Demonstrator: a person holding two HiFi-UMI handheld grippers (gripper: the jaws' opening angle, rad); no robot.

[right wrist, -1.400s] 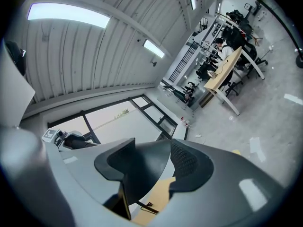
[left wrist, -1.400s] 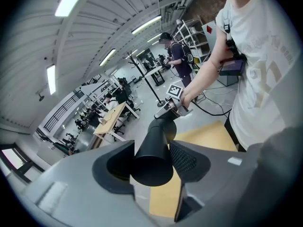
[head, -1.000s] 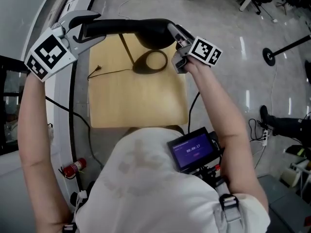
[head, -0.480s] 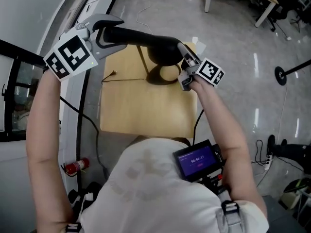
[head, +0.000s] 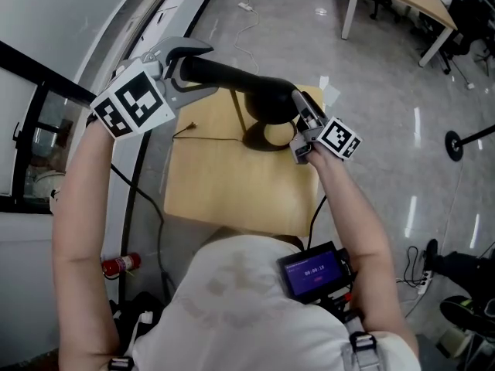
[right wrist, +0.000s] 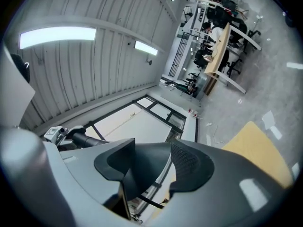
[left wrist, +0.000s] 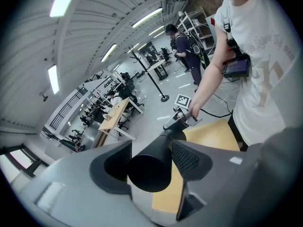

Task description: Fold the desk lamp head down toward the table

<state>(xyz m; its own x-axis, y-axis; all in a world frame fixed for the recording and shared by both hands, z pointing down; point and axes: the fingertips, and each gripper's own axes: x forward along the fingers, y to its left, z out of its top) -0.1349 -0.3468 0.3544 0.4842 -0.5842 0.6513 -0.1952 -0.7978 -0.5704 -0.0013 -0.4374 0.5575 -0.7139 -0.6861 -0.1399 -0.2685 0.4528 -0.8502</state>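
Observation:
A black desk lamp stands on the small wooden table (head: 232,188); its ring base (head: 271,136) lies at the far edge. The lamp head (head: 267,100) is a cone on a long black tube (head: 216,72), lying nearly level above the base. My left gripper (head: 203,69) sits around the tube's far end (left wrist: 149,169); its jaws have just been opening and stand open, with the tube between them. My right gripper (head: 300,120) is shut on the cone's rim (right wrist: 144,171), which fills its jaws.
A thin cable (head: 205,135) runs across the table's far left. White paper (head: 329,93) lies by the far right corner. A red fire extinguisher (head: 117,267) stands on the floor at left by a window wall. Another desk (head: 402,2) stands further back.
The lamp head and my right gripper have sunk a little toward the base ring. My left gripper stays around the tube, jaws slightly wider.

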